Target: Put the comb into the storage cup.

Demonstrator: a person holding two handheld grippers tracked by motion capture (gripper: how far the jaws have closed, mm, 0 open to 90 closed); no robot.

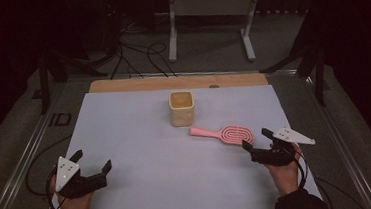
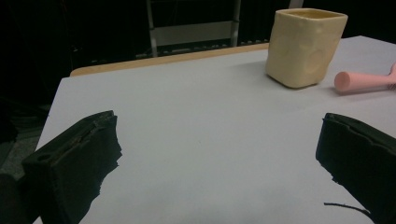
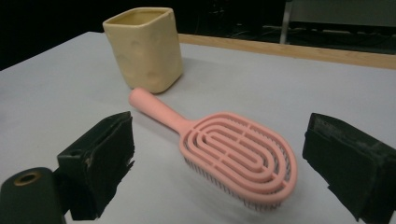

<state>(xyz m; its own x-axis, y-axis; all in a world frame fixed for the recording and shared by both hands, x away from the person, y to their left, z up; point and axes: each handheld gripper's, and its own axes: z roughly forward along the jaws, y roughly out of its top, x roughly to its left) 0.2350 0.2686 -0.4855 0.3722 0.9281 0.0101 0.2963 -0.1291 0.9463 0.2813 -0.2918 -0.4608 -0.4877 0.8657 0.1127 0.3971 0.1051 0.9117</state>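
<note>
A pink hairbrush [image 1: 226, 133] [image 3: 233, 151] lies flat on the white table sheet [image 1: 144, 183], its handle [image 2: 362, 81] pointing toward a square cream cup [image 1: 181, 108] [image 2: 306, 46] [image 3: 145, 49] that stands upright at the table's middle back. My right gripper [image 1: 256, 140] [image 3: 219, 163] is open just right of the brush head, jaws on either side of it in the right gripper view, not touching. My left gripper [image 1: 93, 161] [image 2: 219, 154] is open near the front left, nothing between its jaws.
A wooden strip [image 1: 176, 82] runs along the table's far edge. Behind it, a white metal frame [image 1: 209, 17] and loose cables [image 1: 139, 55] sit on the dark floor. Metal rails [image 1: 22, 162] flank the table.
</note>
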